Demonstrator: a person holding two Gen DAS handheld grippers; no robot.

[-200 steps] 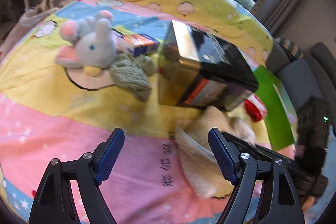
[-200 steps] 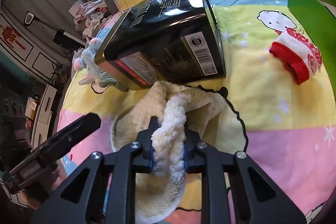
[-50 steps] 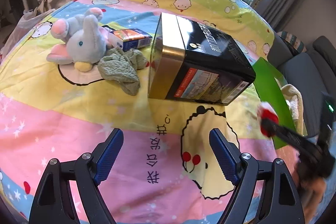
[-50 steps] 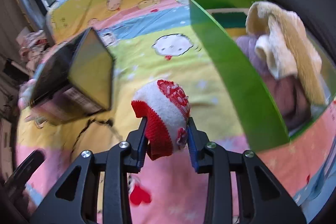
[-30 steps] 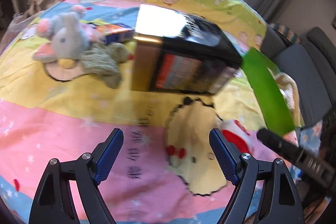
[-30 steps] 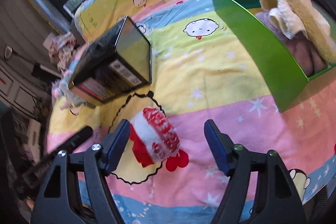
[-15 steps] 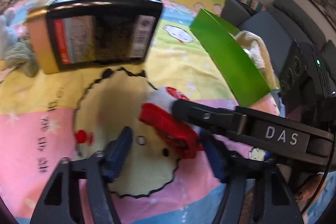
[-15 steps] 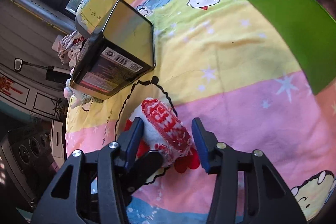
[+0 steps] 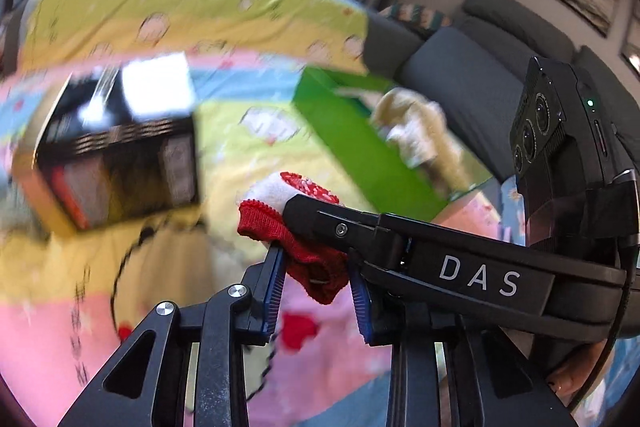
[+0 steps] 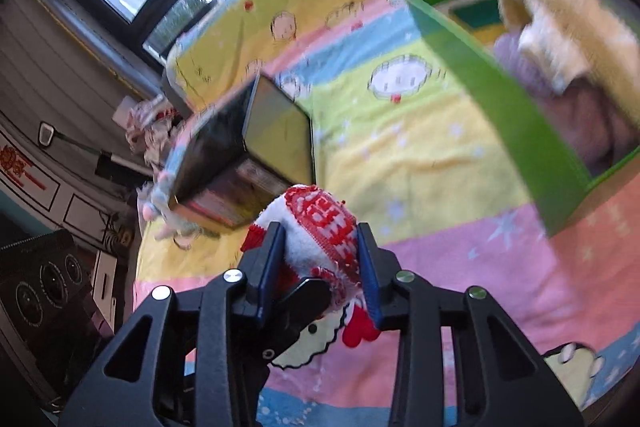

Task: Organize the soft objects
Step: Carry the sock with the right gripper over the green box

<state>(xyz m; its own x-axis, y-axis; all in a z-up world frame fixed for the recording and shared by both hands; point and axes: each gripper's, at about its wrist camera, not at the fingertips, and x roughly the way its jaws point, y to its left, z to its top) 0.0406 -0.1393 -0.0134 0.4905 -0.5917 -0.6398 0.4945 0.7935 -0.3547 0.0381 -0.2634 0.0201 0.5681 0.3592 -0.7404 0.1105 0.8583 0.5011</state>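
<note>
Black and gold box (image 10: 240,151): lies on its side at the left of the cartoon bedspread (image 10: 400,163), clear of the grippers; blurred in the left wrist view (image 9: 116,155). Whether anything is in it cannot be told.
Grey plush toy (image 10: 160,207): just beside the black box's left end, mostly hidden and blurred.
Left gripper (image 9: 316,287): jaws drawn in close on the red cuff of the red and white knit sock (image 9: 296,231), pads touching the fabric on both sides.
Right gripper (image 10: 320,263): jaws narrowed onto the white and red body of the same sock (image 10: 320,227), gripping it from the other end; its black arm, marked DAS, crosses the left wrist view.
Sock position: held between both grippers above the pink band of the bedspread, between the black box and the green bin.
Green bin (image 10: 500,99): open-topped, at the right on the bedspread, near the sock but apart from it; seen also from the left wrist (image 9: 360,143).
Bin contents: a cream fluffy towel (image 10: 560,27) draped over a purple soft item (image 10: 576,119).
</note>
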